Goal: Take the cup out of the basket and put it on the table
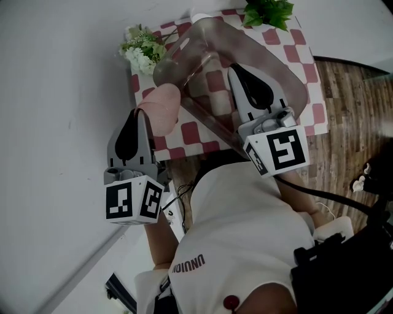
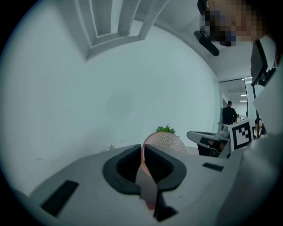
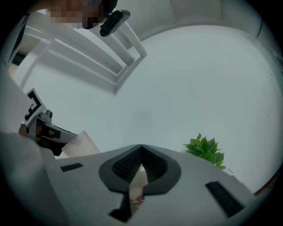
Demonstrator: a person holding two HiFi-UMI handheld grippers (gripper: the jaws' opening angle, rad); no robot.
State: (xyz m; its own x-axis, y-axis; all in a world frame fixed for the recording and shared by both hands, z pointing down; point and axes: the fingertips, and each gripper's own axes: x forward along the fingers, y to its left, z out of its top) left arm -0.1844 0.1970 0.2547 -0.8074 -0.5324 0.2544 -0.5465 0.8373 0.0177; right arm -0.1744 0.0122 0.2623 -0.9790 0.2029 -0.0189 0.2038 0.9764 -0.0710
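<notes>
Pinching the thin pink wall of the cup, the left tongs are gripping it at the rim, with the wall showing edge-on between the pads in the left gripper view. The right tongs are closing on something thin and translucent, seemingly the wall of the clear basket.

The cup is lying tilted outside the basket, just beside its left wall and over the checkered desk. Whether it is touching the cloth cannot be told.

A likely trouble is the cup pivoting in that narrow rim pinch. If the tongs are opening while it is leaning, it may be tipping over and rolling towards the desk's near edge. The basket may also be sliding under the right tongs and nudging the cup.

Farther back, white flowers and a green plant are standing at the desk's far corners.
</notes>
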